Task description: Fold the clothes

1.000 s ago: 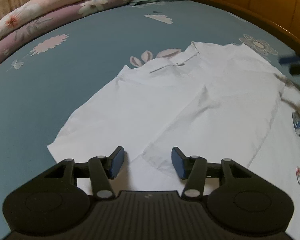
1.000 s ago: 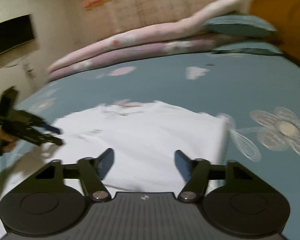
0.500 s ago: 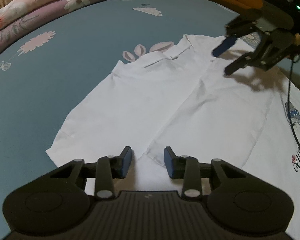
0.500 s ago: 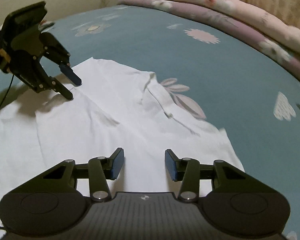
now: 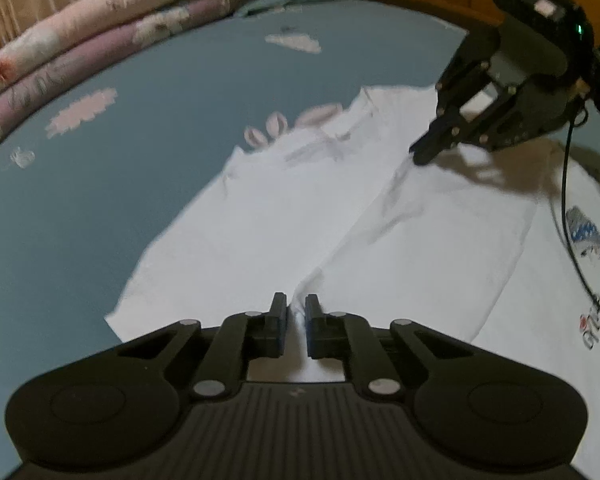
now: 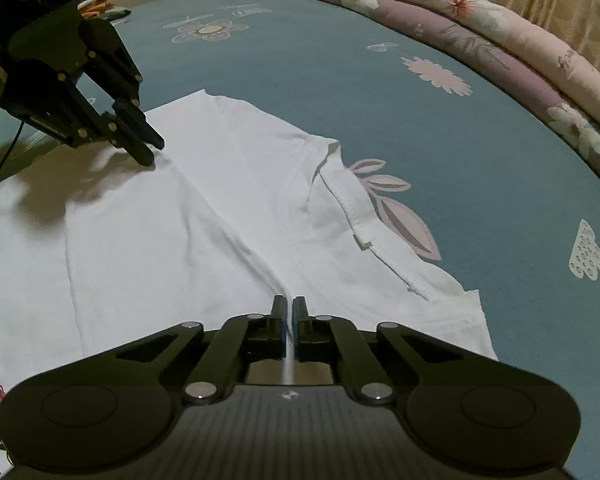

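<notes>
The white T-shirt, spread flat on the teal floral bedsheet, looks light and limp, so both the left gripper at six o'clock and right gripper rightly pinch its central folded ridge, jaws clamped on cloth

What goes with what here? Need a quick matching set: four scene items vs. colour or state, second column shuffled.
Column 1:
1. left gripper
2. bed sheet
3. folded quilts
4. T-shirt

Column 2:
A. teal with flower print
B. white, spread flat with a raised crease
C. shut on a pinch of white fabric
D. pink and mauve, stacked at the bed's edge

Pairs: 1-C, 2-A, 3-D, 4-B
</notes>
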The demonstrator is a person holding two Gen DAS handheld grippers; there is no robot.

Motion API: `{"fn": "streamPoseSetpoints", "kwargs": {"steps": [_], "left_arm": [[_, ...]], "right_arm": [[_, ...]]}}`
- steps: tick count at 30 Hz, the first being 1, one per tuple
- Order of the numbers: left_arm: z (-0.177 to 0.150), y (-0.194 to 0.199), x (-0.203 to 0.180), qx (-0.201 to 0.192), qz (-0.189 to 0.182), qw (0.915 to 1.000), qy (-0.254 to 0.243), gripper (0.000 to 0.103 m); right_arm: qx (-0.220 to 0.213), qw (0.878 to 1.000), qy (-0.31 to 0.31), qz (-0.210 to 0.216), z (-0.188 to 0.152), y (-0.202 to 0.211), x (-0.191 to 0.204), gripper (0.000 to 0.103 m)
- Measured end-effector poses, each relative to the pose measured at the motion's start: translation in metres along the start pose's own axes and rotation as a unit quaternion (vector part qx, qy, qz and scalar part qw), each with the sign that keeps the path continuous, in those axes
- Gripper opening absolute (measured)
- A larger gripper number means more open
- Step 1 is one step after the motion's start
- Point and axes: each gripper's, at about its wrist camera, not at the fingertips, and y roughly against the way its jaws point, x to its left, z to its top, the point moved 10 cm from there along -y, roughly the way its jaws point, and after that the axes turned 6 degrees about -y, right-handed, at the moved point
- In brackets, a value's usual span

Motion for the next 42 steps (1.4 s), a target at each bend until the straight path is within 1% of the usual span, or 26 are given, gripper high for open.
{"fn": "streamPoseSetpoints", "kwargs": {"steps": [3,4,6,9,10,11,12,15,16,17,19,21,23,24,26,28,30,32,34,36,38,40,42], "left_arm": [[0.01,0.009,0.008,-0.017,0.012,0.9997,0.008,0.007],[0.012,0.01,0.011,-0.019,0.015,0.9996,0.011,0.007],[0.009,0.008,0.015,-0.015,0.009,0.9995,0.026,0.007],[-0.004,-0.007,0.022,0.012,0.014,0.9988,0.046,0.009],[-0.008,-0.011,0.023,0.019,0.015,0.9982,0.055,0.013],[-0.012,-0.016,0.024,0.027,0.015,0.9975,0.064,0.013],[-0.014,-0.017,0.024,0.03,0.016,0.9972,0.066,0.013],[-0.008,-0.002,0.024,0.008,0.028,0.9977,0.061,0.015],[-0.004,0.005,0.023,-0.002,0.032,0.9977,0.061,0.018],[-0.001,0.011,0.021,-0.012,0.035,0.9975,0.06,0.019],[0.005,0.017,0.013,-0.023,0.035,0.9978,0.051,0.032],[0.009,0.015,-0.001,-0.024,0.029,0.9987,0.034,0.04],[0.009,0.008,-0.014,-0.019,0.026,0.9992,0.026,0.04],[0.007,0.003,-0.019,-0.014,0.018,0.9992,0.031,0.04],[-0.002,-0.005,-0.027,-0.003,0.005,0.9991,0.041,0.04],[-0.014,-0.012,-0.03,0.015,0.008,0.9988,0.046,0.04],[-0.02,-0.006,-0.03,0.017,0.009,0.9983,0.056,0.041],[-0.027,-0.001,-0.03,0.02,0.009,0.9976,0.065,0.041],[-0.025,0.006,-0.032,0.02,0.012,0.9979,0.061,0.042],[-0.016,0.008,-0.038,0.014,0.012,0.9984,0.053,0.044],[-0.002,0.007,-0.045,0.003,0.006,0.9988,0.048,0.044],[0.012,0.002,-0.055,-0.008,-0.007,0.999,0.043,0.045],[0.022,-0.002,-0.066,-0.015,-0.02,0.9992,0.032,0.045]], "right_arm": [[-0.011,1.0,-0.007,-0.008,0.006,0.004,-0.004,0.001],[-0.016,1.0,-0.011,-0.011,0.009,0.005,-0.006,0.001],[-0.021,0.999,-0.024,-0.008,0.012,0.005,-0.01,0.001],[-0.021,0.999,-0.033,-0.019,0.011,-0.004,-0.012,0.003],[-0.017,0.999,-0.04,-0.019,0.009,-0.008,-0.013,0.007],[-0.016,0.999,-0.045,-0.026,0.008,-0.009,-0.013,0.011],[-0.019,0.998,-0.046,-0.031,0.007,-0.008,-0.013,0.012],[-0.043,0.996,-0.065,-0.039,0.003,0.019,-0.014,0.017],[-0.047,0.995,-0.074,-0.055,-0.001,0.032,-0.018,0.018],[-0.05,0.993,-0.082,-0.073,-0.006,0.045,-0.021,0.019],[-0.051,0.987,-0.111,-0.105,-0.025,0.072,-0.032,0.026],[-0.055,0.979,-0.155,-0.119,-0.046,0.092,-0.041,0.03],[-0.059,0.971,-0.204,-0.114,-0.07,0.103,-0.045,0.031],[-0.058,0.968,-0.219,-0.109,-0.083,0.105,-0.043,0.031],[-0.047,0.967,-0.227,-0.108,-0.104,0.102,-0.035,0.031],[-0.036,0.965,-0.234,-0.11,-0.125,0.099,-0.026,0.032],[-0.035,0.962,-0.248,-0.108,-0.143,0.1,-0.023,0.033],[-0.037,0.959,-0.257,-0.112,-0.152,0.107,-0.02,0.034],[-0.039,0.959,-0.252,-0.12,-0.153,0.116,-0.02,0.034],[-0.057,0.954,-0.26,-0.135,-0.145,0.127,-0.029,0.034],[-0.086,0.946,-0.283,-0.13,-0.131,0.131,-0.043,0.034],[-0.099,0.939,-0.306,-0.122,-0.119,0.124,-0.059,0.034],[-0.089,0.935,-0.326,-0.109,-0.115,0.108,-0.071,0.034]]}}
